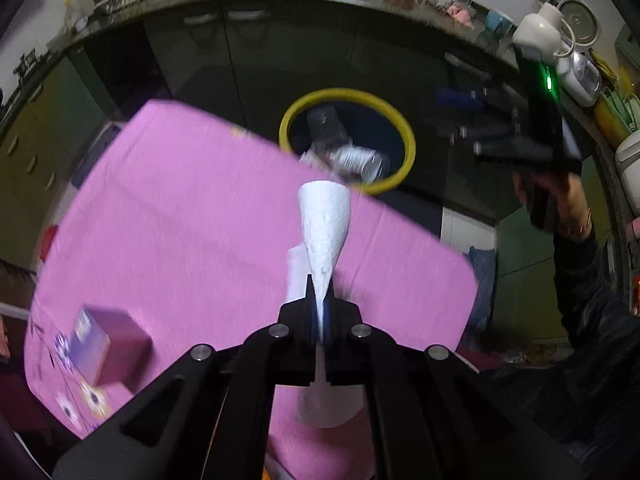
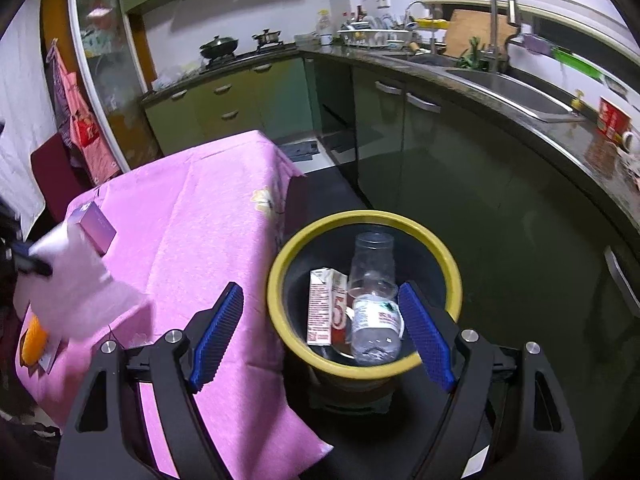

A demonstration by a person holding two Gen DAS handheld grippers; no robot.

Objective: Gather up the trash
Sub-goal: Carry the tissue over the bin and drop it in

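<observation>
My left gripper [image 1: 320, 292] is shut on a crumpled white paper towel [image 1: 325, 220], held up above the pink-clothed table [image 1: 180, 220]. From the right wrist view the same towel [image 2: 76, 296] hangs blurred at the left. A black bin with a yellow rim [image 1: 348, 94] stands on the floor just past the table's far edge. My right gripper [image 2: 320, 288] hovers open over the bin's rim [image 2: 276, 292] with nothing between its blue pads. Inside lie a drink carton [image 2: 322, 304], a plastic bottle [image 2: 376, 328] and a clear cup [image 2: 372, 260].
A small purple box [image 1: 116, 348] stands on the table near its left end. An orange item [image 2: 32, 340] lies at the table's near corner. Dark kitchen cabinets [image 2: 420, 152] and a counter with a sink [image 2: 512, 92] curve round behind the bin.
</observation>
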